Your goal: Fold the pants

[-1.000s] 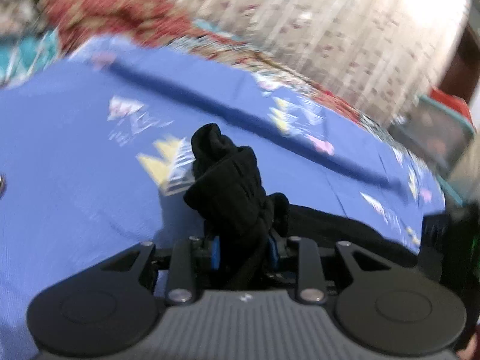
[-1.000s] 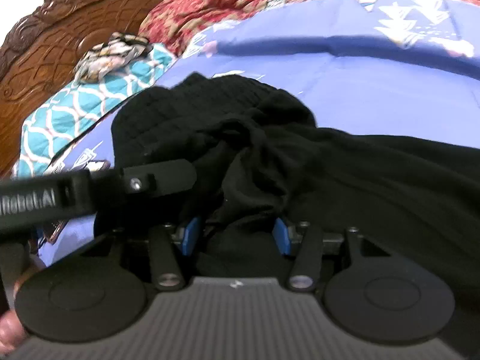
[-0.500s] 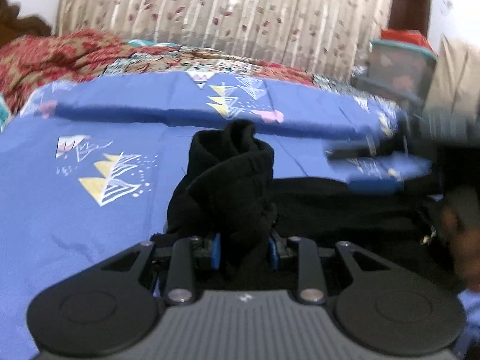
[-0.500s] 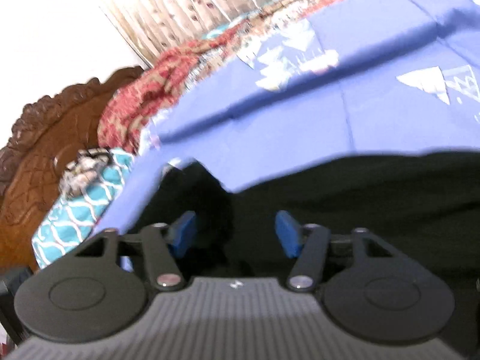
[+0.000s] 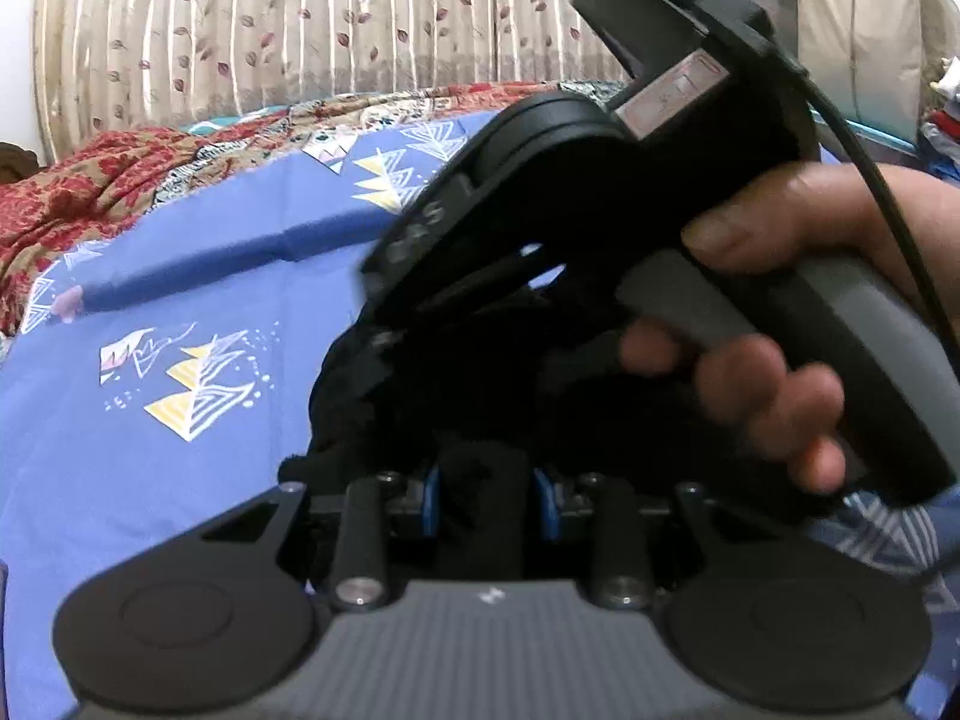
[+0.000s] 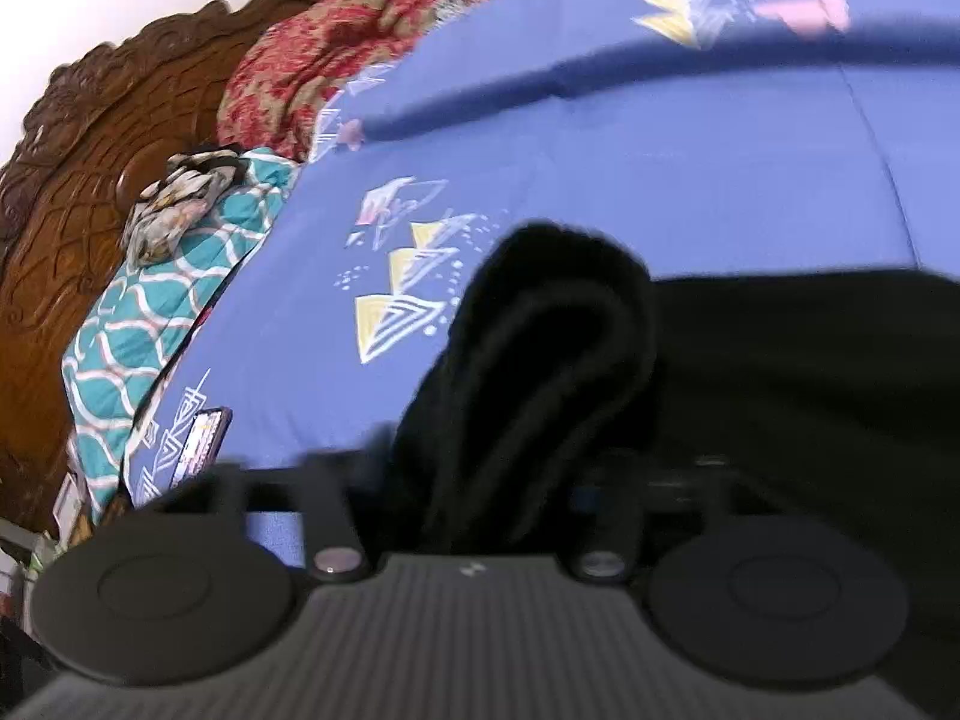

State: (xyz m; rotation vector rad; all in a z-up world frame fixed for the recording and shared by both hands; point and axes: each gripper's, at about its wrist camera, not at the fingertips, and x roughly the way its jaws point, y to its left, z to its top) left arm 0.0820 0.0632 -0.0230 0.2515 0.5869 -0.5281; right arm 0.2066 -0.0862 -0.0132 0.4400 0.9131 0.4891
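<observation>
left wrist view: left tongs [image 5: 487,507] pinch the black pants [image 5: 480,480], and right tongs [image 6: 468,504], just closing, hold a bunched fold over the bed [image 6: 660,180].

Black pants [image 6: 540,360]; blue sheet [image 6: 660,168], yellow-white triangle print; teal-white lattice pillow [image 6: 150,312]; red-floral blanket [image 5: 72,192].

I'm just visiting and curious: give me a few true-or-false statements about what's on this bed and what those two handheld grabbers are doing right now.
1. The pants are black. True.
2. The bedsheet is plain white. False: blue with triangle prints.
3. The left gripper is clamped on black cloth. True.
4. The headboard is shiny metal. False: carved brown wood.
5. A phone lies near the bed's edge. True.
</observation>
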